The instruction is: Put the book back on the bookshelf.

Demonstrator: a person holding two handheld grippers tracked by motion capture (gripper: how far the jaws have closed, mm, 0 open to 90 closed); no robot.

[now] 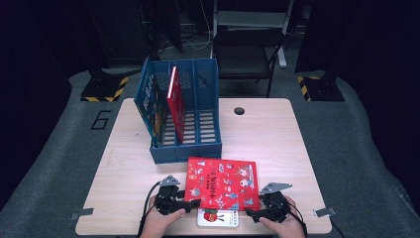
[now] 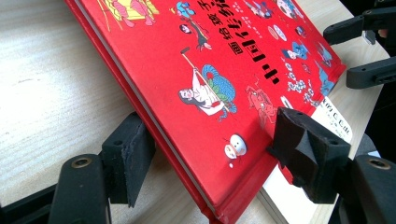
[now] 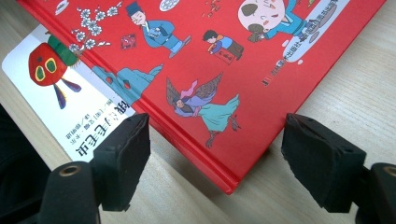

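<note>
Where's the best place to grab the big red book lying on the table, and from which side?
Take the red book by its near left corner, coming level from the person's side: that corner overhangs the white book beneath, so one of the left gripper's fingers fits under and one above.

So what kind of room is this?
Probably a lab or recording studio: a small wooden table on grey floor, dark curtains around, stand bases taped yellow and black, and a folding chair behind.
</note>
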